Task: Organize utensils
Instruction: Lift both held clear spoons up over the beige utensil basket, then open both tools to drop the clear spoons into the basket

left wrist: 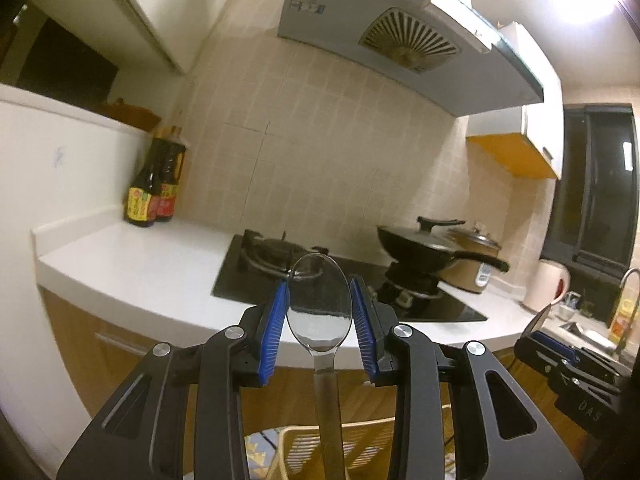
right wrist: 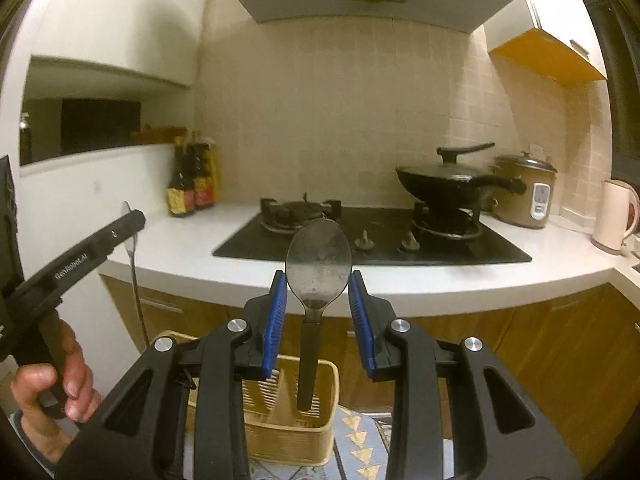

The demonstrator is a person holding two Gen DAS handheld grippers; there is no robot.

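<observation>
Left wrist view: the left gripper [left wrist: 319, 312] is clamped on a clear plastic spoon [left wrist: 319, 304], bowl up between the blue pads [left wrist: 272, 330]. The spoon's handle runs down out of frame and is cut off at the bottom edge. Below it, only the upper rim of a cream slotted basket [left wrist: 360, 444] shows; its base is hidden by the gripper body. On the white countertop [left wrist: 132, 264], two dark sauce bottles [left wrist: 154, 184] stand at the back left corner; their yellow and red labels are too blurred to read. A lidded black wok [left wrist: 430, 246] sits on the right burner of the hob [left wrist: 320, 280], with a brown rice cooker [left wrist: 476, 264] just behind it. The right gripper [left wrist: 560, 360] appears at the right edge, mostly cut off; small embossed characters on its body cannot be read with confidence.

Right wrist view: the right gripper [right wrist: 318, 312] is clamped on a metal spoon [right wrist: 318, 256] with a dark handle, bowl up; the handle's lower end hangs over the basket [right wrist: 288, 420], and whether it touches is unclear. The basket stands on a patterned mat [right wrist: 360, 440]. At the left edge, a hand [right wrist: 52, 384] holds the left gripper, whose side reads "GenRobot.AI"; the clear spoon shows edge-on. A white kettle [right wrist: 614, 216] stands at the countertop's right end.
</observation>
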